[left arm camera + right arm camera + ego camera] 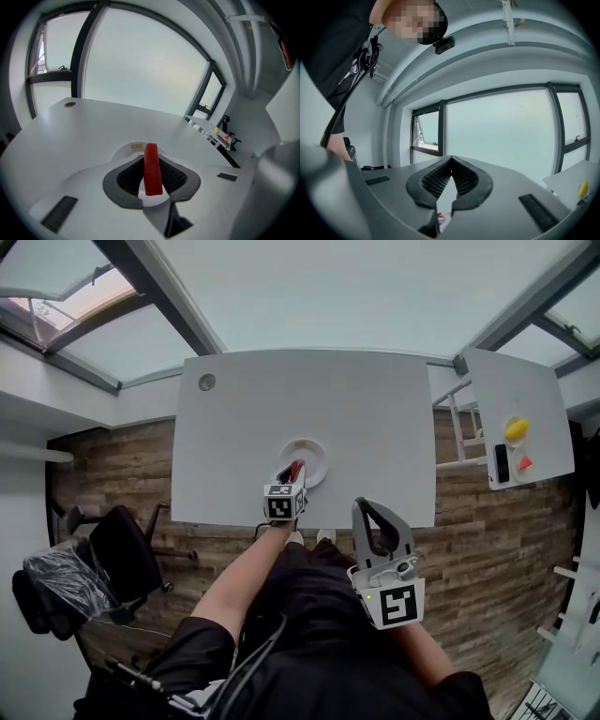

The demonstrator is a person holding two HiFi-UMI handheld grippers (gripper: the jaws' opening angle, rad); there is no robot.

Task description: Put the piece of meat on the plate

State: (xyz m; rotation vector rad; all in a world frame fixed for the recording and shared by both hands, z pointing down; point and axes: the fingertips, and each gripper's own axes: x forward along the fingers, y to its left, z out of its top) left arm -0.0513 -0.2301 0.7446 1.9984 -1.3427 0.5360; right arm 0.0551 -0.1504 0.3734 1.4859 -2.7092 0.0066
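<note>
A thin red piece of meat stands on edge between the pads of my left gripper, which is shut on it. In the head view that gripper hangs tilted downward over the near rim of a small white plate on the white table, with the meat showing red at its tip. The plate lies just beyond the jaws and bears a small yellow label. My right gripper is held level near the person's body, off the table's front edge. Its jaws meet at the tips with nothing between them.
A round grommet sits in the table's far left corner. A white side table at the right carries a yellow thing, a red one and a black one. A black office chair stands at the left on the wood floor.
</note>
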